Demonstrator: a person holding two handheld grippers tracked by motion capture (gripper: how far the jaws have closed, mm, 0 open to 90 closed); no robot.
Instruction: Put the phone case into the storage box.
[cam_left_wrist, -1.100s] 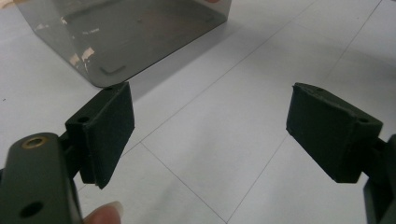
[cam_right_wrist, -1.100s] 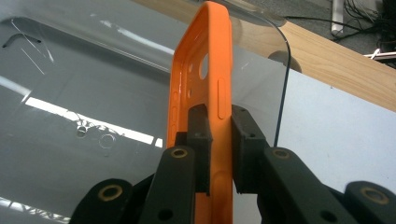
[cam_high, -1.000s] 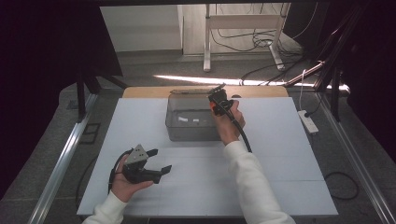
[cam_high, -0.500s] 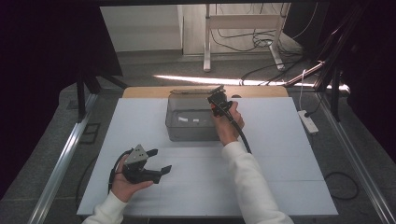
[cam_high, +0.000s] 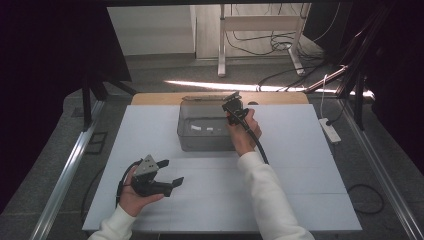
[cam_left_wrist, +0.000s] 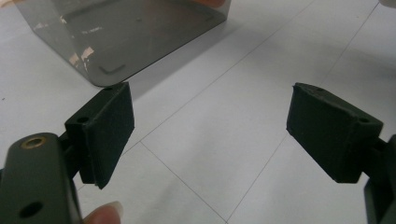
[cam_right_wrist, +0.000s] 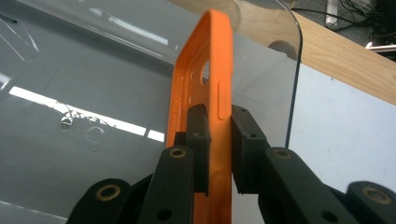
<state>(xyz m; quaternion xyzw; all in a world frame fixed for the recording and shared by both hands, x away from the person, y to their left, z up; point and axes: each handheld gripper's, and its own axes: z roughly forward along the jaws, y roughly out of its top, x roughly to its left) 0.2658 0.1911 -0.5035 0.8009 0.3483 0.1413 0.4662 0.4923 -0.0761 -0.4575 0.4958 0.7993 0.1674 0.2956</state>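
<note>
A grey see-through plastic box (cam_high: 205, 127) stands at the back middle of the white tabletop (cam_high: 300, 170). My right gripper (cam_high: 232, 107) hovers over the box's right far corner. In the right gripper view its jaws (cam_right_wrist: 219, 116) are shut on the edge of an orange phone case (cam_right_wrist: 205, 70), held upright on edge above the box (cam_right_wrist: 93, 93). At the near left, my left gripper (cam_high: 171, 172) rests in a hand, open, its pads (cam_left_wrist: 109, 130) wide apart with bare table between them. The box's corner (cam_left_wrist: 126, 32) lies just beyond that gripper.
A wooden table edge (cam_high: 280, 97) runs behind the white top. A white power strip (cam_high: 330, 130) lies off the right side. Metal rails (cam_high: 65, 175) flank the table, and cables trail on the floor behind (cam_high: 280, 45).
</note>
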